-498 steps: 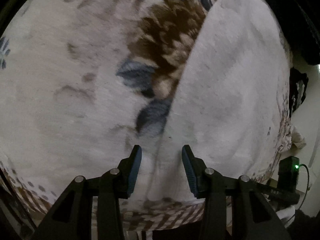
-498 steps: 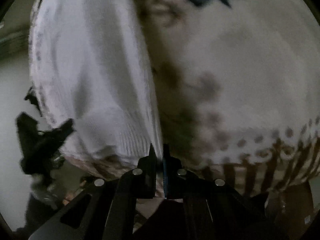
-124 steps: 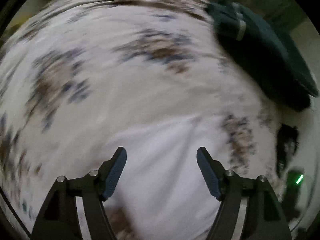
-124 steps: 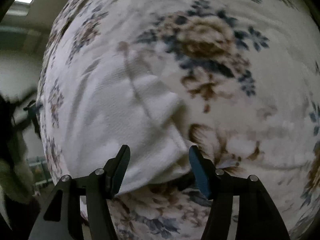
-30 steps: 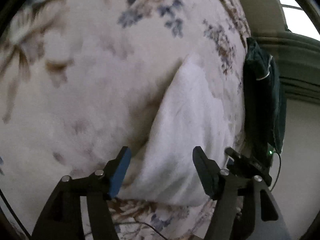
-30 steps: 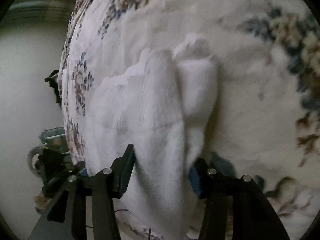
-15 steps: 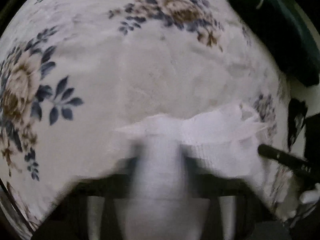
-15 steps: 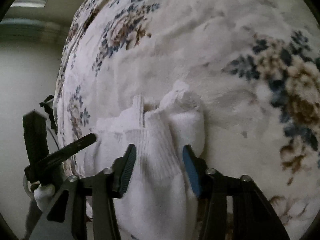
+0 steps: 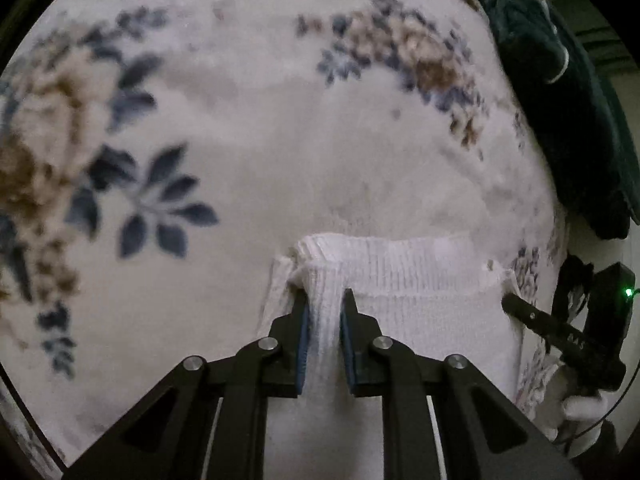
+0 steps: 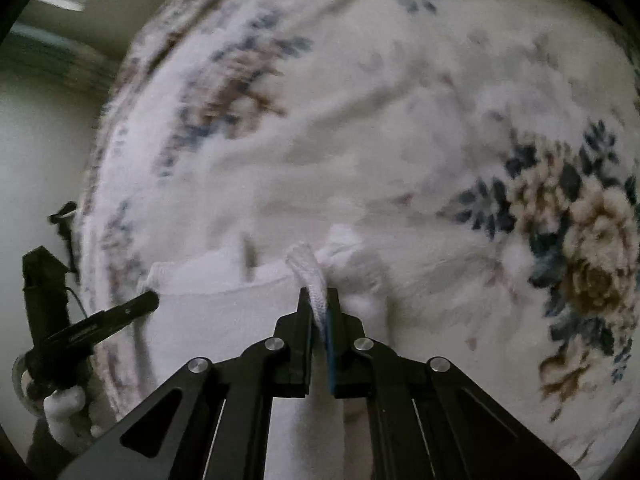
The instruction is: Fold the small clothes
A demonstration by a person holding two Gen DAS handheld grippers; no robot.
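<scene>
The white ribbed knit garment (image 9: 420, 280) lies on the cream floral fleece blanket (image 9: 260, 140); the left claw (image 9: 324, 300) pinches its left corner; the right claw (image 10: 318, 300) clamps a bunched fold of it.

One white garment (image 9: 420, 292), at six o'clock in both views. One flowered blanket (image 9: 280, 140) fills the middle. One dark green garment (image 9: 560, 120) at two o'clock in the left view. Two grippers (image 9: 324, 304) (image 10: 319, 300), one in each view.

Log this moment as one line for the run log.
step: grasp for fold | left hand-held gripper: shut on sock | right hand-held gripper: shut on sock | surface: floral blanket
</scene>
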